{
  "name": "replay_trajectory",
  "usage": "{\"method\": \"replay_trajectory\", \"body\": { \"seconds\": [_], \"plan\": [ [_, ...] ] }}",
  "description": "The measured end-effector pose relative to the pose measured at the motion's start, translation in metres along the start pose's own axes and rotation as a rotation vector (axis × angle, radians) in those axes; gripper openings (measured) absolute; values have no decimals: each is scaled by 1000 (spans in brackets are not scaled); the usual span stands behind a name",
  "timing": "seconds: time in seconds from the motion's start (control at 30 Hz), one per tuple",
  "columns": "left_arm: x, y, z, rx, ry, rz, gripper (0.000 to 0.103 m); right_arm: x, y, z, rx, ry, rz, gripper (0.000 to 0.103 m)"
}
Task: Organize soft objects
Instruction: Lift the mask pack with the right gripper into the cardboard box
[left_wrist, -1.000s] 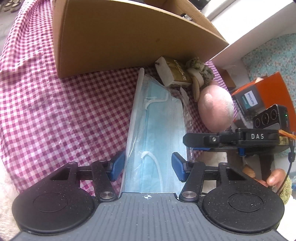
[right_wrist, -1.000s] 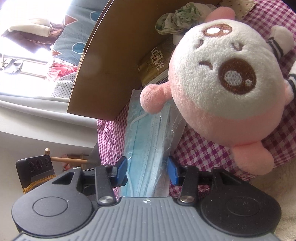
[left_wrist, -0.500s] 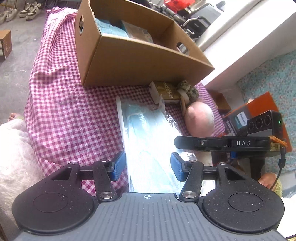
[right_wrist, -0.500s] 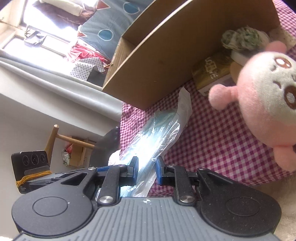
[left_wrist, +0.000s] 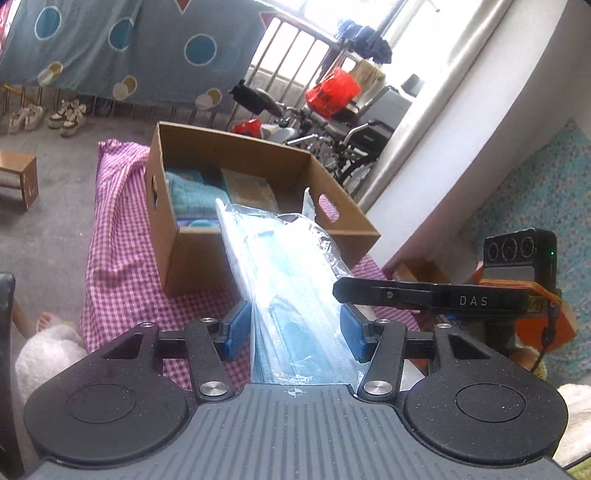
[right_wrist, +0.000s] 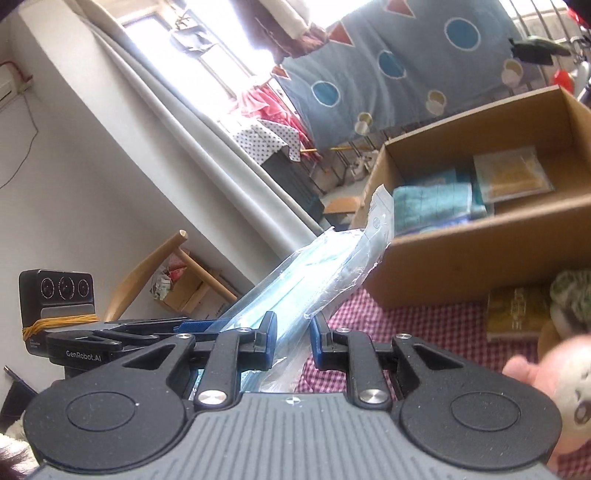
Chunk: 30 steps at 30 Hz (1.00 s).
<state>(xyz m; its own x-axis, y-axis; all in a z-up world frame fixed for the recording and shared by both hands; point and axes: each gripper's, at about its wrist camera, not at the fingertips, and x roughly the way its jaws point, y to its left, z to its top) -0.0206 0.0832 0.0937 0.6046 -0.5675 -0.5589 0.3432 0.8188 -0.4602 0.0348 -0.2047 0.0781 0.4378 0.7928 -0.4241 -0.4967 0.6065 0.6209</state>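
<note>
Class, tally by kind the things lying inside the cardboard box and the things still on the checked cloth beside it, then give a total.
Inside the box:
Teal towel: 1
Clear packet: 1
On the cloth:
Plush toy: 1
Brown pack: 1
Greenish bundle: 1
Total: 5

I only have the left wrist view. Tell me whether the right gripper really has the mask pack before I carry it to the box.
Observer: It does. The right gripper has just been closing its jaws, and its pads pinch the near end of the mask pack.
Operator: Report what sits near that gripper.
Observer: A pink plush toy, blurred, at the lower right edge of the right wrist view.
Operator: Name anything lying in front of the box.
Observer: A brown packet lies on the checked cloth, just in front of the cardboard box.
</note>
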Motion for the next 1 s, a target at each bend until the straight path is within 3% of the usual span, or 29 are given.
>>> {"method": "replay_trajectory", "body": {
  "seconds": [0.23, 0.47, 0.77, 0.9, 1.0],
  "plan": [
    [49, -16, 55, 58, -5, -23, 53, -20, -6, 63, -123, -94, -11, 21],
    [143, -21, 116, 79, 55, -32, 53, -27, -67, 134, -116, -116, -72, 21],
    [284, -11, 158, 7, 214, -44, 53, -11, -159, 205, -153, -74, -253, 21],
    [333, -10, 161, 9, 295, -22, 55, 8, -196, 219, -175, -29, -364, 21],
    [357, -6, 158, 14, 340, 29, 62, 19, -215, 218, -186, 13, -447, 24]
  ]
}}
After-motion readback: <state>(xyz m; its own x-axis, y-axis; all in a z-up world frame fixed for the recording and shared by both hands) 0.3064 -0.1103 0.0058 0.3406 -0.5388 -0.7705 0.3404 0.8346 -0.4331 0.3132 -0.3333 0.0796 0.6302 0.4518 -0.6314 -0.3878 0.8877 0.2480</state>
